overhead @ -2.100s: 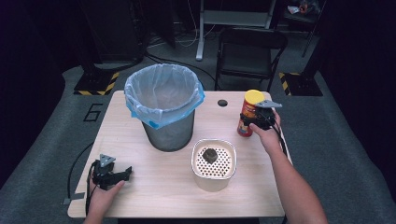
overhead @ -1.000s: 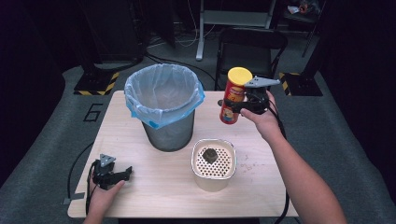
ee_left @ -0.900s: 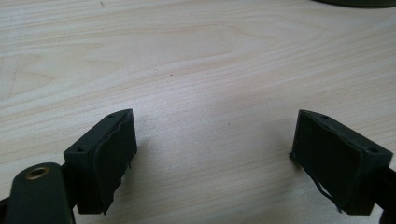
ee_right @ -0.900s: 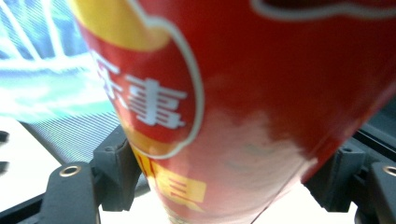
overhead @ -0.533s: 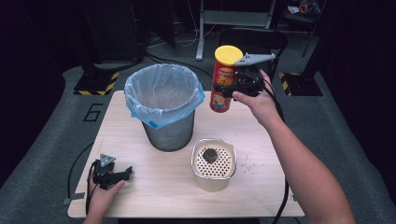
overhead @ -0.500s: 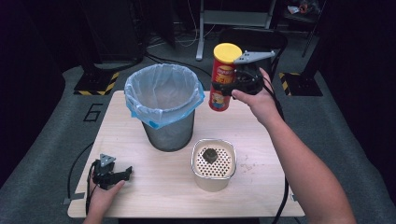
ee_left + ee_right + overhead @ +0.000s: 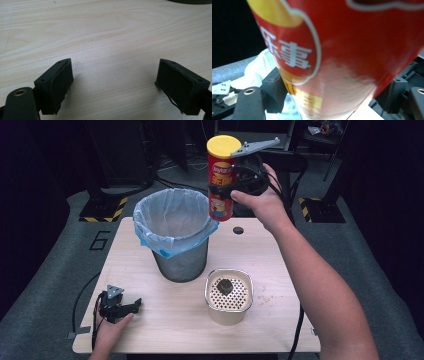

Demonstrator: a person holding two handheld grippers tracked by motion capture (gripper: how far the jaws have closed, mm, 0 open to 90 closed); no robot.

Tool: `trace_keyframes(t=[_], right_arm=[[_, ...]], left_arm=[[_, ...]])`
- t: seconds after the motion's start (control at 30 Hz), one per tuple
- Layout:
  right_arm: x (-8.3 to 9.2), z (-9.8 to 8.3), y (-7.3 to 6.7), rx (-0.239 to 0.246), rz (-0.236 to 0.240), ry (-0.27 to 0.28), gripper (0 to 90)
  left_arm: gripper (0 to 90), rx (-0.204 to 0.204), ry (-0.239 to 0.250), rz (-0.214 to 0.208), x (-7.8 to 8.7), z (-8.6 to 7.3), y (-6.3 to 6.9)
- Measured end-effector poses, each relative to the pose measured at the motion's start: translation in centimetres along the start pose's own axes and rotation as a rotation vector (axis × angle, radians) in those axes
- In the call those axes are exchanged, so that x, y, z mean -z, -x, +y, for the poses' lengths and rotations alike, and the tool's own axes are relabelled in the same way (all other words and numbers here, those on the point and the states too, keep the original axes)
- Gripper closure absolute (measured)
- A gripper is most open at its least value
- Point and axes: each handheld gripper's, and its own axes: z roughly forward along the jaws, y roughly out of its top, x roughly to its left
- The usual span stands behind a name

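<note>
One raised right gripper (image 7: 235, 185) clamps the red cylindrical chip can with a yellow lid (image 7: 221, 177), upright beside the far right rim of the blue-lined mesh bin (image 7: 175, 240). Near left, the left gripper (image 7: 125, 307) rests on the pale wooden table (image 7: 280, 270), jaws spread on nothing.

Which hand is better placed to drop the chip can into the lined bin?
Right. The right gripper already clamps the chip can, held upright beside the bin rim. The left gripper rests open on the table, empty.
</note>
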Motion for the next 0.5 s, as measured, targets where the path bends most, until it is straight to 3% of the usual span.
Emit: trace_keyframes(t=[0.5], right_arm=[[-6.2, 0.8, -3.5, 0.017, 0.056, 0.027, 23.5]], left_arm=[[13.4, -0.01, -0.003, 0.0, 0.0, 0.0, -0.1]])
